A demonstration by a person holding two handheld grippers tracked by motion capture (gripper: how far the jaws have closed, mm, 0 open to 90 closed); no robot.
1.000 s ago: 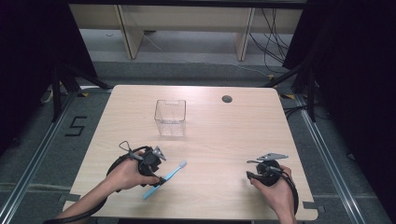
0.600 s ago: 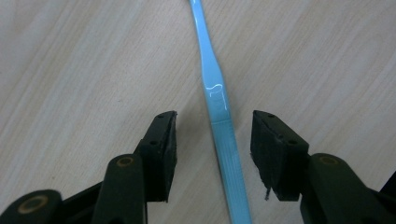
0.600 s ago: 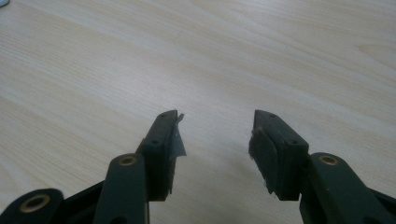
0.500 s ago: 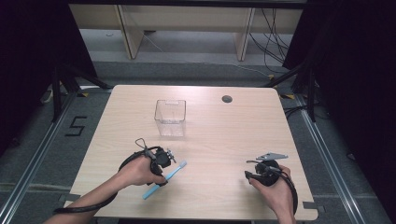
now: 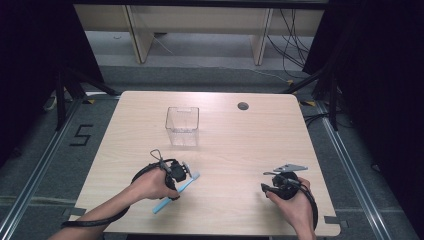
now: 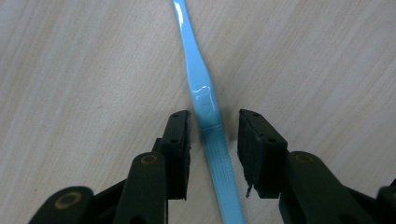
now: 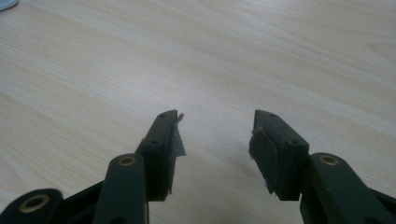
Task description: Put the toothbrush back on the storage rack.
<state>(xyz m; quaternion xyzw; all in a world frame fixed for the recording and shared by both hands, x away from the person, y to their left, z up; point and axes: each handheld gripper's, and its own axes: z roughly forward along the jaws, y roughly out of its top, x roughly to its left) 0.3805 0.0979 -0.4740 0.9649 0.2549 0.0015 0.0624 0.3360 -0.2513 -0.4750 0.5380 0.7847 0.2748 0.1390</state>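
The slim light-blue plastic toothbrush [image 5: 176, 194] is laid flat on the pale wooden worktop [image 5: 230, 150], its long axis run diagonally from near-left to far-right. It is straddled by the left gripper [image 6: 214, 133], whose fingers have just been closing, gaps remaining. The right gripper [image 7: 215, 135] is held open.

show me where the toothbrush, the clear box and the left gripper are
toothbrush [image 6: 205, 98]: left gripper view, on the handle's wide middle.
clear box [image 5: 182, 127]: high view, on its front wall.
left gripper [image 6: 212, 133]: left gripper view, midway between its tips, which flank the handle with gaps either side.
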